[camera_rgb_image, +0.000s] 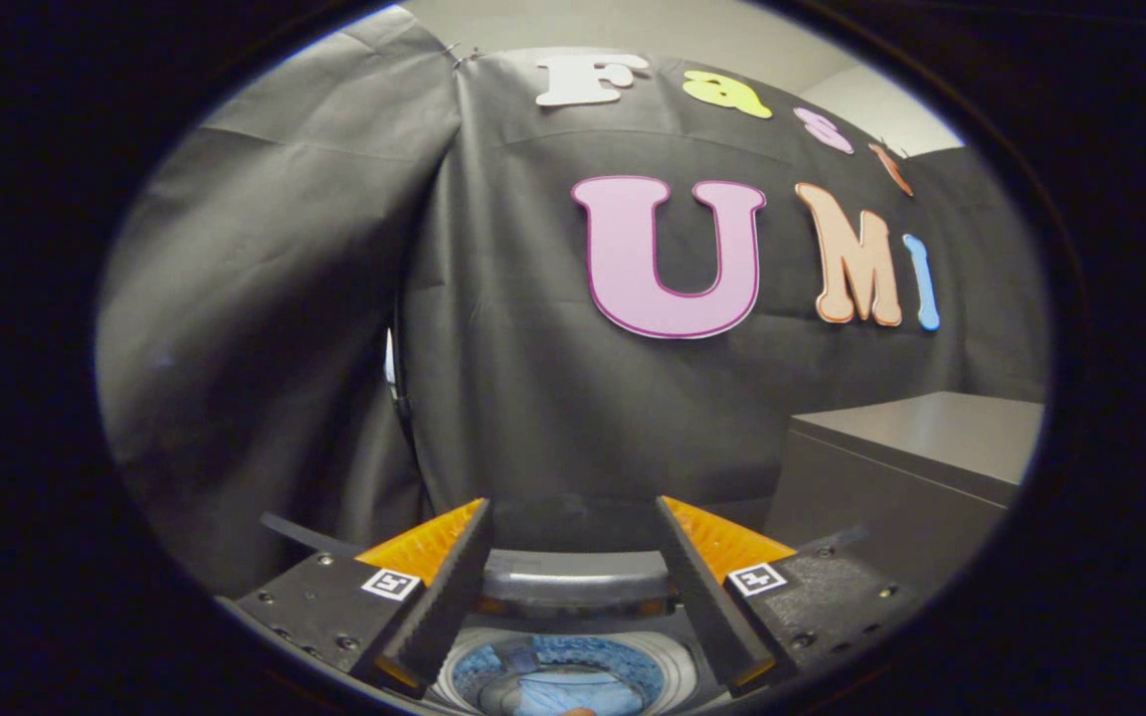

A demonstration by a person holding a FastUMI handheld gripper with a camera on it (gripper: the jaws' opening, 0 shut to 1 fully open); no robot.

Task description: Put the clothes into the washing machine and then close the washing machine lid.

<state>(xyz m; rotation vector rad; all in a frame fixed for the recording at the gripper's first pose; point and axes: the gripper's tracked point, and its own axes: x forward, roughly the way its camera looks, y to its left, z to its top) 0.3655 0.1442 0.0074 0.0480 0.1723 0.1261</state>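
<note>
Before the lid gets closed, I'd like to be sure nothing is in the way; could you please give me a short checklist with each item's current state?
1. Tongs empty: ok, fingers spread apart, nothing between them.
2. Clothes inside the drum: ok, blue fabric lies down in it.
3. Fabric over the drum's rim: cannot tell, the near rim is cut off.
4. Lid open: ok, it stands up behind the drum, between the fingers.
5. Tongs touching the lid: not ok, they hang above the washer with no contact.
6. Cabinet clear of the lid: ok, it stands off to one side.
</note>
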